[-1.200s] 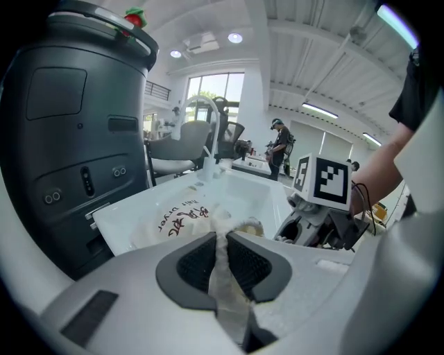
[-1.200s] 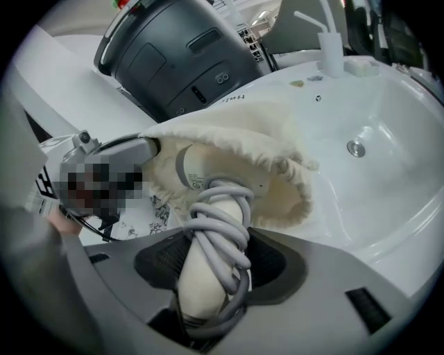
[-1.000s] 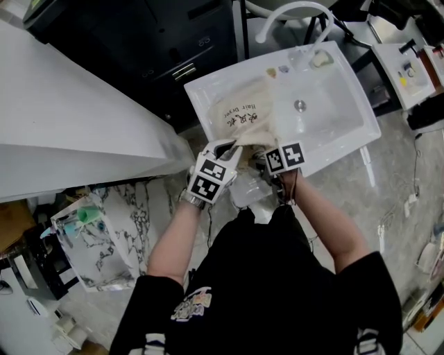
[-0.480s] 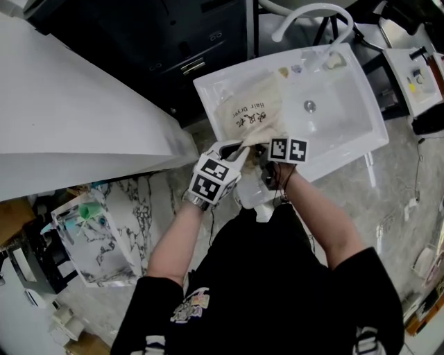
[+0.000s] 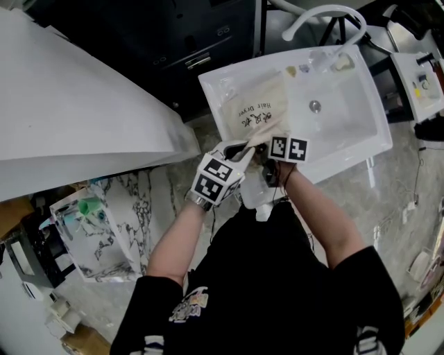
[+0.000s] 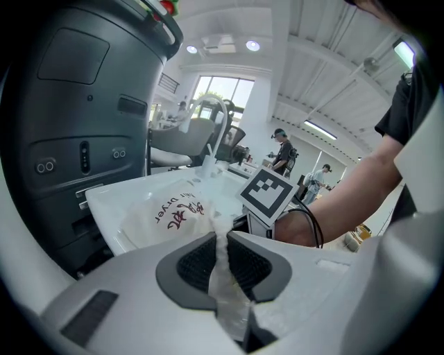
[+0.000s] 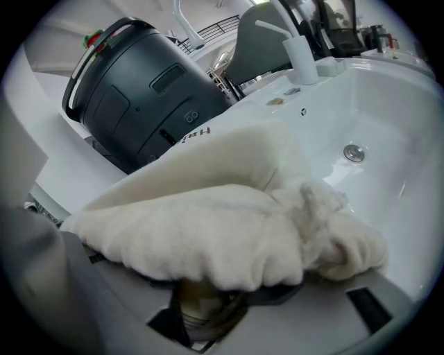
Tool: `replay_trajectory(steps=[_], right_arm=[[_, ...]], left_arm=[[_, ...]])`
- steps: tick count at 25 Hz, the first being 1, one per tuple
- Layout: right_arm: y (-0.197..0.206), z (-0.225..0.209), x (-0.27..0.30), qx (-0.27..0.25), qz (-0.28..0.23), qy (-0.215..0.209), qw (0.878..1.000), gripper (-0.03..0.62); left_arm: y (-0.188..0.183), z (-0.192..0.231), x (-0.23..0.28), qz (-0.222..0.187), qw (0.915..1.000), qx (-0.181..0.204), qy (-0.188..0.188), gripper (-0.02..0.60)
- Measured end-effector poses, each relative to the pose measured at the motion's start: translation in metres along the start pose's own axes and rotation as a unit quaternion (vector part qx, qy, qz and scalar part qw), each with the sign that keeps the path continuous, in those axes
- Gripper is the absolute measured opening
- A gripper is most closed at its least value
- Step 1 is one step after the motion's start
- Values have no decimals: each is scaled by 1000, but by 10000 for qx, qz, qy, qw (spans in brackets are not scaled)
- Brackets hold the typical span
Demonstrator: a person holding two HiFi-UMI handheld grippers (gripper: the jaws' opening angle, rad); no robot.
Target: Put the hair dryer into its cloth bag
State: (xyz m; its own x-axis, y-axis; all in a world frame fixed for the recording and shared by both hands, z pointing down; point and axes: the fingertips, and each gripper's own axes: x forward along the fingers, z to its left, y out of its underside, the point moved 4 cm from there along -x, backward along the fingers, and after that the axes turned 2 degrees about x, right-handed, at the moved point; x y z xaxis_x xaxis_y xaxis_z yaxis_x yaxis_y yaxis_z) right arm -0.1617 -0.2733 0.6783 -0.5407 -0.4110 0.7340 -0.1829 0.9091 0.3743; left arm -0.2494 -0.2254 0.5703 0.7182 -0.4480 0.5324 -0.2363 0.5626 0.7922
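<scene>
Pinching the cloth bag's (image 5: 255, 111) edge at frame centre, the left gripper (image 6: 220, 258) meets the right gripper (image 7: 208, 304), clamped round the hair dryer (image 5: 255, 195).

Over the last second the right gripper (image 5: 271, 143) has turned level at the mouth of the cloth bag (image 5: 257, 111), and the hair dryer (image 5: 257, 198) hangs lower.

The one white sink (image 5: 361, 142) has one cloth bag (image 5: 255, 111) on its left deck, one drain (image 5: 315, 106) in its bowl, one curved faucet (image 5: 325, 12) at its far rim, and two grippers at its near rim, the left gripper (image 5: 239, 149) and the right gripper (image 5: 263, 144).
</scene>
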Motion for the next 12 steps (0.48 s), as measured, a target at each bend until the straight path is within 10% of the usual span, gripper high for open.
replay_trajectory(steps=[12], right_arm=[[9,8,-5,-737,482,-149,9960,299]], left_arm=[[6,3,3,56,9992,-137,-371,43]])
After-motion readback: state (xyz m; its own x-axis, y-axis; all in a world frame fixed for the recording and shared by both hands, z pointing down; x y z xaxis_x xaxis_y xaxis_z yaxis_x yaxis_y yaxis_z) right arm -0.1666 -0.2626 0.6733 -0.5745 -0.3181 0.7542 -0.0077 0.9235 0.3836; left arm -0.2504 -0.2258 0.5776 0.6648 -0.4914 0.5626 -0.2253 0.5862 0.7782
